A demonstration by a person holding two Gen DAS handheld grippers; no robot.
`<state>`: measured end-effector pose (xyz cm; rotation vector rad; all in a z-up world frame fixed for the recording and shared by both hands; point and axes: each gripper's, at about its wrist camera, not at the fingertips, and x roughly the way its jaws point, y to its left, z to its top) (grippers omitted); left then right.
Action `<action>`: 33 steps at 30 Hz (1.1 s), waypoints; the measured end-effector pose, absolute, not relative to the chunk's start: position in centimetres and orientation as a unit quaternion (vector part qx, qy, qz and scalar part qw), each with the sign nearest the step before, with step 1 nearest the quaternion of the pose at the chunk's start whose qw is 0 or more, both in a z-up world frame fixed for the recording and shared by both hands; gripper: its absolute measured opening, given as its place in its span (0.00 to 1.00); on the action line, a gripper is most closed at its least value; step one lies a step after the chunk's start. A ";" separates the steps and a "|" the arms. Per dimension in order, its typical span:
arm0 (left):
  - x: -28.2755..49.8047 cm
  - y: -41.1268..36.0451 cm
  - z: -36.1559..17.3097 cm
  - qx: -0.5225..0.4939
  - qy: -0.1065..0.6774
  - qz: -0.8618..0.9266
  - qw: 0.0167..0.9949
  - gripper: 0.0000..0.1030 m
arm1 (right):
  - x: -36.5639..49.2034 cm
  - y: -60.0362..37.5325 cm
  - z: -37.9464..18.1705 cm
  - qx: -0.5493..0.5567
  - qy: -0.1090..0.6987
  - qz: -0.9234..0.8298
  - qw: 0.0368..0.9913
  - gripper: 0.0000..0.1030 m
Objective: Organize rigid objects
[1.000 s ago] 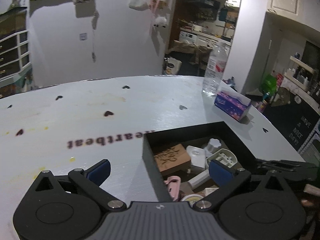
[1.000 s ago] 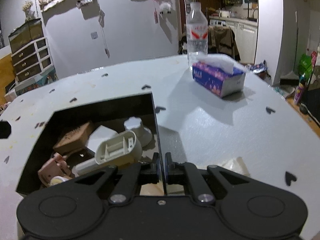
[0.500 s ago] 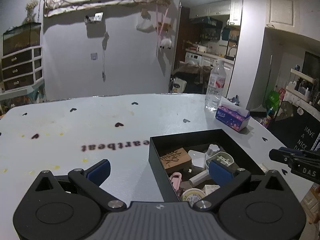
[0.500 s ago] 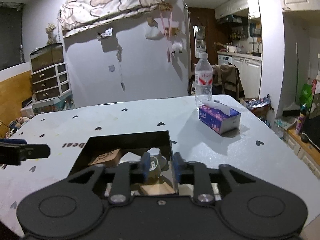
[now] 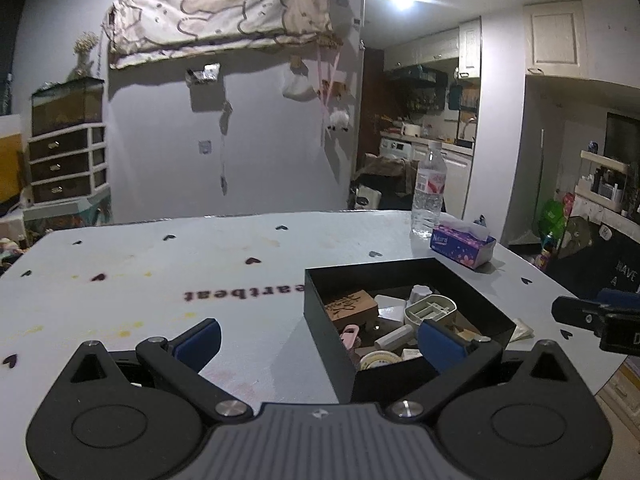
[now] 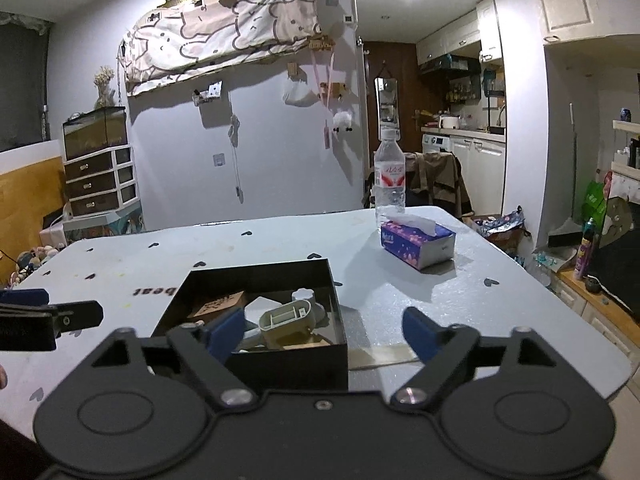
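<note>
While both grippers gape empty, table (image 5: pixel 120 280) print reads "heartbeat", black box (image 6: pixel 280 364) filled.

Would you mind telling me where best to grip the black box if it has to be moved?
Probably the black box by its thin right wall, from above: it is open-topped, so one finger goes inside, one outside. The right gripper is open.

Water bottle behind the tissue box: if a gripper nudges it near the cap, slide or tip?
The water bottle stands tall and narrow, so a high push probably tips it. It looks mostly full, so likely heavy and steadier lower down. The tissue box beside it could block a slide.
</note>
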<state>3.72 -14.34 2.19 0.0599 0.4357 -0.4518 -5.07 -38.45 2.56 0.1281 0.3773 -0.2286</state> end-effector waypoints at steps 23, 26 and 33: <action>-0.2 -12.2 1.6 0.026 0.203 -0.187 0.961 1.00 | -8.2 -36.8 1.7 0.038 0.172 -0.123 0.977 1.00; -0.3 -12.1 1.7 0.027 0.202 -0.186 0.961 1.00 | -8.3 -36.7 1.7 0.035 0.172 -0.123 0.977 1.00; -0.4 -11.9 1.7 0.027 0.204 -0.187 0.961 1.00 | -8.3 -36.7 1.6 0.035 0.174 -0.124 0.976 1.00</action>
